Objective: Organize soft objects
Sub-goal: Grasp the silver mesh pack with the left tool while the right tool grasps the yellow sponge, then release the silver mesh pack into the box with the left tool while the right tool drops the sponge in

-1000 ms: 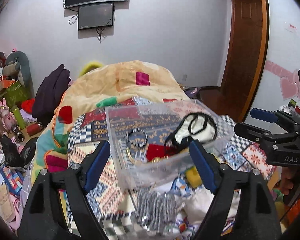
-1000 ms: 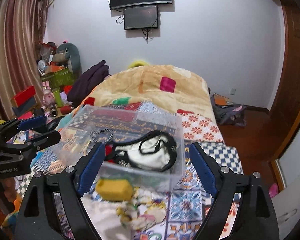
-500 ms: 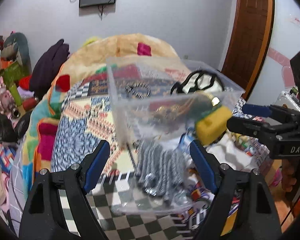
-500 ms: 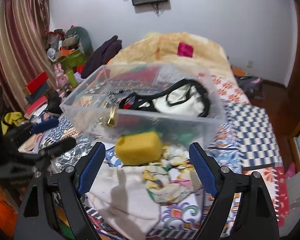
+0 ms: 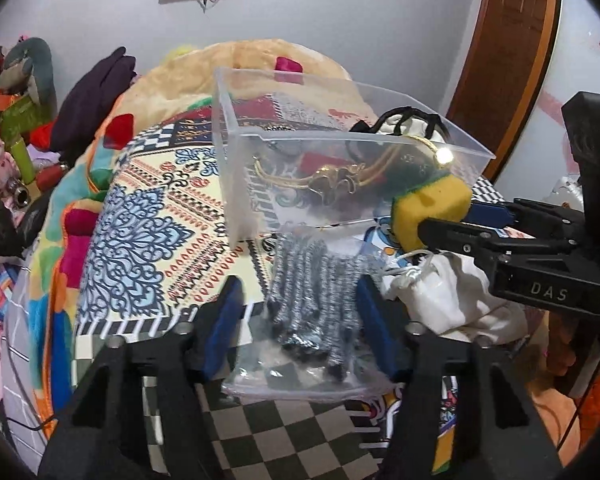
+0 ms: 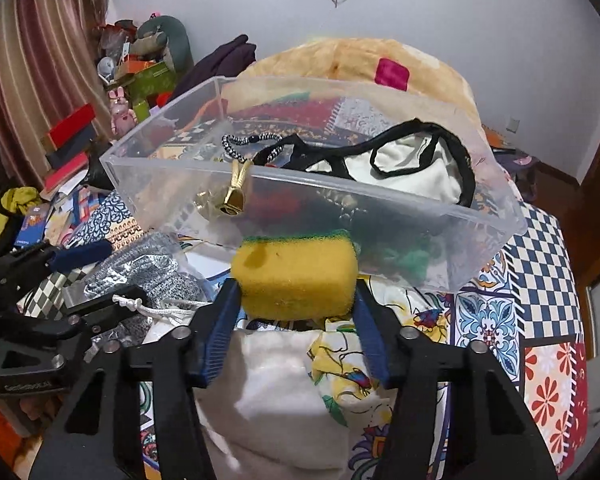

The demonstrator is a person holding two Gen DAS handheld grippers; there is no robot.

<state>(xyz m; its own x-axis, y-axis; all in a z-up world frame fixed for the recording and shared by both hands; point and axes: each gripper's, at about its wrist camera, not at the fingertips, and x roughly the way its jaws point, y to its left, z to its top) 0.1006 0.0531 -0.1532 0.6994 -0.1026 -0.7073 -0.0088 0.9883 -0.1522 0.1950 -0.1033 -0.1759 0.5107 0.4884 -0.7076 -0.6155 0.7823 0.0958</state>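
A clear plastic bin sits on the patterned bed and holds a white cloth bag with black straps, gold cords and a beaded band. My right gripper is shut on a yellow sponge with a green top, just in front of the bin's near wall; it also shows in the left wrist view. My left gripper straddles a grey knitted item in a clear bag, its fingers close on both sides; grip unclear.
A white drawstring pouch and a printed cloth lie on the bed by the sponge. A rumpled quilt rises behind the bin. Clutter and boxes crowd the floor at the left. A wooden door is at the right.
Both grippers have moved down and forward toward the bed. The right fingers have closed onto the yellow sponge. The left fingers have narrowed around the bagged grey knit.
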